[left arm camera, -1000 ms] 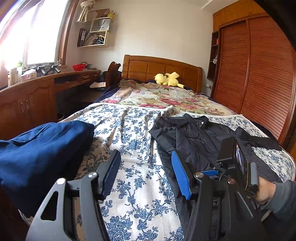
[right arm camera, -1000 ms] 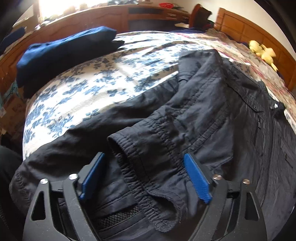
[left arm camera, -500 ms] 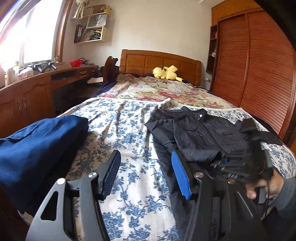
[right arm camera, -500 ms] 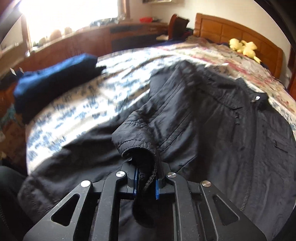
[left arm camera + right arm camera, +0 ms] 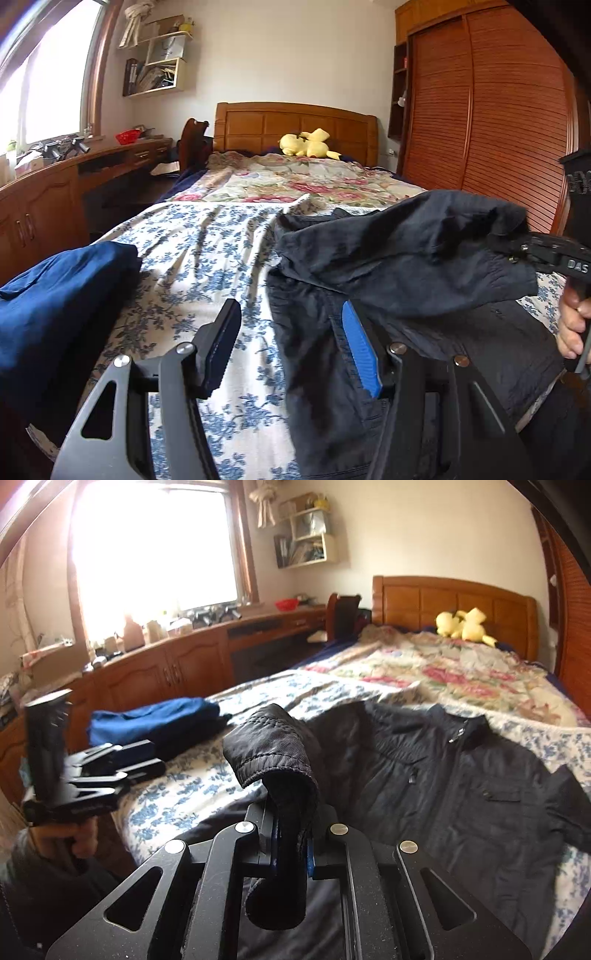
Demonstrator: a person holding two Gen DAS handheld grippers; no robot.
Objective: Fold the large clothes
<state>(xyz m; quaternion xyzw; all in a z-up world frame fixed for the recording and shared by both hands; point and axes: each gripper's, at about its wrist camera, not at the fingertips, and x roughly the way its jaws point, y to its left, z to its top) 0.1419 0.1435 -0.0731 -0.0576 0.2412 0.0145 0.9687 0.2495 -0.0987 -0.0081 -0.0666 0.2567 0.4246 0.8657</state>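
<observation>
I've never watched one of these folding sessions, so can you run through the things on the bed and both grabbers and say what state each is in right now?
Black jacket: spread on the bed, one sleeve cuff lifted off it.
Right gripper: shut on the sleeve cuff.
Left gripper: open, nothing between its pads.
Blue garment: folded, at the bed's edge.
Yellow plush toy: lying by the headboard.

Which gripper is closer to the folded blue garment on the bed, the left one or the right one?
Left. The left gripper hangs open just beside the blue garment, not touching it. The right gripper is farther away, shut on the black jacket's cuff.
</observation>
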